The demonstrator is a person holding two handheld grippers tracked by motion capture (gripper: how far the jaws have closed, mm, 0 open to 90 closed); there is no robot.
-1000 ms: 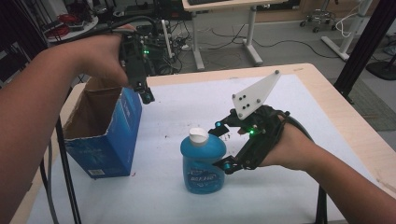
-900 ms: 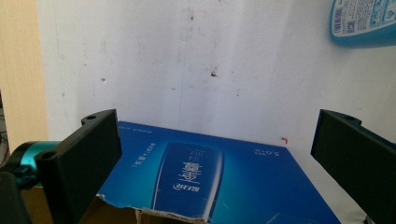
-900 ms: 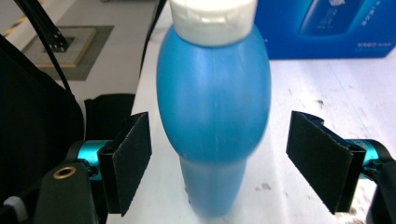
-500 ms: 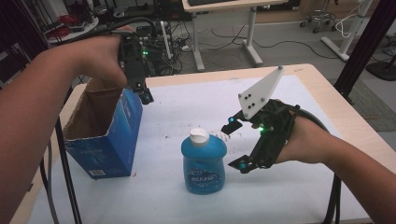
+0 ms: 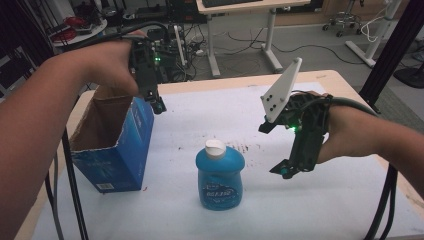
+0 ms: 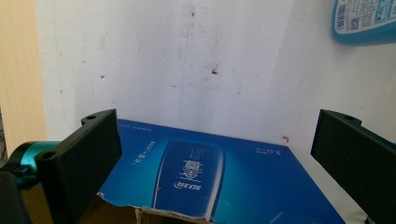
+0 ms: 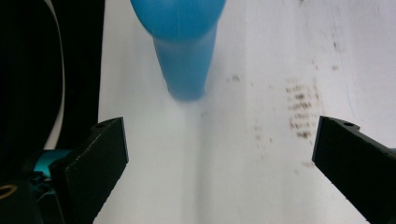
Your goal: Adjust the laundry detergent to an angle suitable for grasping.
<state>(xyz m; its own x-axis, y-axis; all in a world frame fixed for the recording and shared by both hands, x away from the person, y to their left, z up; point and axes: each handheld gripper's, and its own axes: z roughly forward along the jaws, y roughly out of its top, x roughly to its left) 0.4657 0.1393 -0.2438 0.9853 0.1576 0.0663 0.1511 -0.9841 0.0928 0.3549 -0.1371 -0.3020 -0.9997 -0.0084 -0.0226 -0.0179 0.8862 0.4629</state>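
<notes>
right gripper (image 5: 285,150): lets go of the blue bottle (image 5: 220,175), jaws now wide apart | moves back, now clear of the bottle on its right | its grey plate (image 5: 280,92) tips up more

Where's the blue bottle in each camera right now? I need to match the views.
High view: blue bottle stands upright at centre, between box and right gripper.
Left gripper view: its labelled base at the top right corner.
Right gripper view: top centre, blurred.
Shared landmark: the stained white table cover.
</notes>
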